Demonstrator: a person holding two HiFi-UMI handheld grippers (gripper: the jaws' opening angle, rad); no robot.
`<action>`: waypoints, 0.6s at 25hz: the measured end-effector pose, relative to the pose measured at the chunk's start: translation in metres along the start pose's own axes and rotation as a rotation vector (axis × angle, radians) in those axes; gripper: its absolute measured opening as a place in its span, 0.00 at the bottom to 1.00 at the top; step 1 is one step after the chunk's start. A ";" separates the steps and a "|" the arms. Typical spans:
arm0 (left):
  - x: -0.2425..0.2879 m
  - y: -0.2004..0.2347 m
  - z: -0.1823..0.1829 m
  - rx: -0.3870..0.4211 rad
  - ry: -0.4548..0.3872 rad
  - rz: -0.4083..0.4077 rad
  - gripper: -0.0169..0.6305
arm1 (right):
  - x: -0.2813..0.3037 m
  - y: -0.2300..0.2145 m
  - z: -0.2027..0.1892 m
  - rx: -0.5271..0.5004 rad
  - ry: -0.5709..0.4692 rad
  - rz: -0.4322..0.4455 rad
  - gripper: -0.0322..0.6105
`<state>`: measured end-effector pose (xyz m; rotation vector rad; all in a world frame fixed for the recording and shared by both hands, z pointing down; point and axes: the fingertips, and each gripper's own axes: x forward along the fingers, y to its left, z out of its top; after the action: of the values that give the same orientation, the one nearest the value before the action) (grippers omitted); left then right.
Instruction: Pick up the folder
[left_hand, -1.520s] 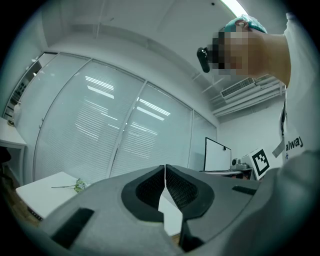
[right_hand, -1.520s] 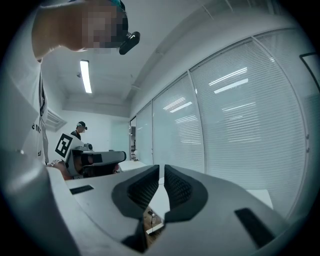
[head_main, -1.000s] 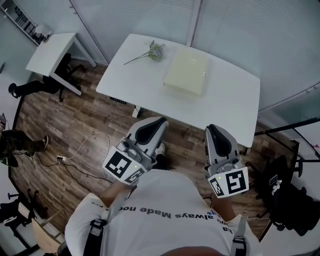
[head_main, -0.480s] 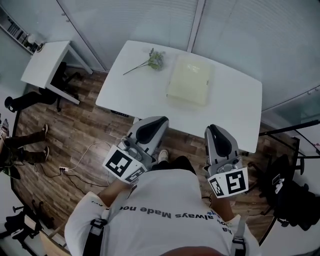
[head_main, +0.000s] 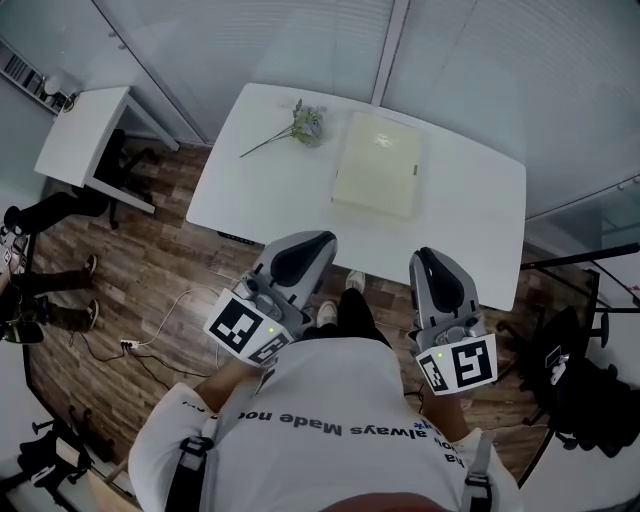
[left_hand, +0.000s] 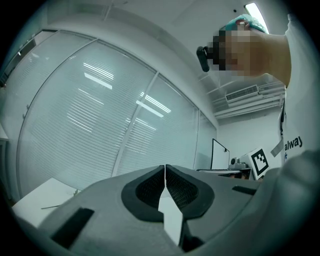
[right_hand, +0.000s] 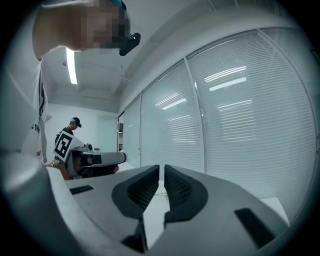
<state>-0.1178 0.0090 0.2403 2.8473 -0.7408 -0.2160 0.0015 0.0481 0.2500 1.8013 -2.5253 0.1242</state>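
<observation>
Folder (head_main: 377, 165), pale yellow, one item: lies flat on the white tabletop (head_main: 270, 195), close to the far edge, with a flower sprig (head_main: 300, 122) just beside it toward the far left corner. Left hand-held gripper (head_main: 322, 241) and right hand-held gripper (head_main: 421, 257): both clenched on nothing, held level side by side short of the tabletop's near edge, well apart from the folder.
</observation>
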 end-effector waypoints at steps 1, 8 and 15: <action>0.004 0.003 -0.001 -0.001 0.001 0.000 0.05 | 0.004 -0.003 0.000 0.001 0.000 0.001 0.11; 0.038 0.027 -0.005 -0.010 0.018 -0.009 0.05 | 0.032 -0.031 -0.004 0.006 0.010 0.000 0.11; 0.081 0.048 -0.001 -0.002 0.019 -0.015 0.05 | 0.062 -0.070 0.004 0.005 0.000 -0.003 0.11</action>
<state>-0.0701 -0.0725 0.2440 2.8494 -0.7158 -0.1917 0.0478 -0.0338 0.2535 1.8070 -2.5245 0.1298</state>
